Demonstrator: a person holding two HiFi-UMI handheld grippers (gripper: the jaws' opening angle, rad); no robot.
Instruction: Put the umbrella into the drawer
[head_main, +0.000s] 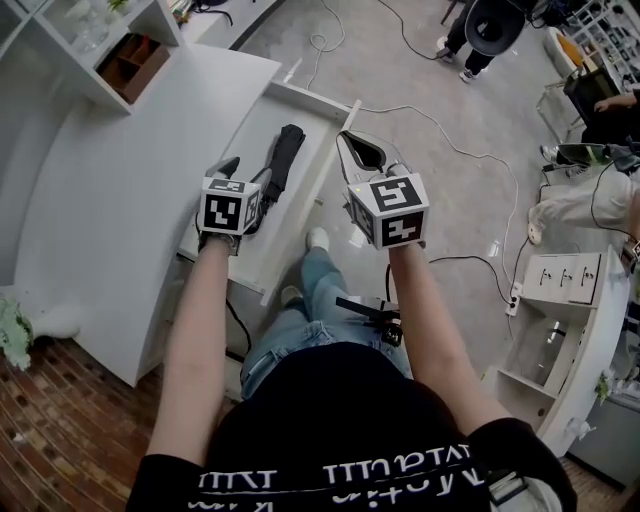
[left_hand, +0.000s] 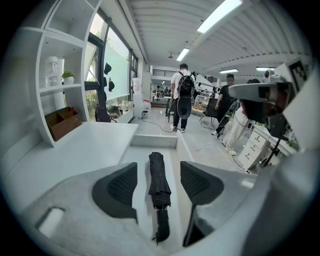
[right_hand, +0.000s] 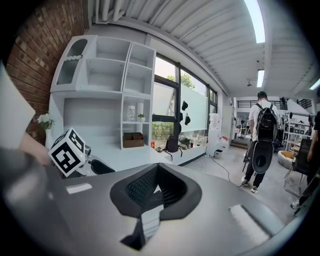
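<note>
A person's two arms are seen from above, a hand-held gripper in each hand. An open white drawer (head_main: 322, 97) is pulled out from the edge of a white tabletop (head_main: 130, 190). The folded black umbrella (head_main: 285, 155) is laid lengthwise along the drawer's floor, roughly midway between the two side walls. Its bundled canopy points to the drawer's far end and its handle to the near end. It appears to be placed this way because only lengthwise can it lie flat inside.

The left hand-held gripper (head_main: 245, 172) is held above the near part of the drawer, tilted downward. Its jaws are spread and nothing is pinched between the pads. In the left gripper view the umbrella is framed in the gap between the jaws, but it lies lower and farther off, apart from both pads. The handle end is partly hidden in the head view, so its closeness to the fingertips can only be estimated.

The right hand-held gripper (right_hand: 154, 180) is held beyond the drawer's right edge, over the floor. Its jaws are pressed together on nothing, which suggests it is kept idle. The placing seems done.
</note>
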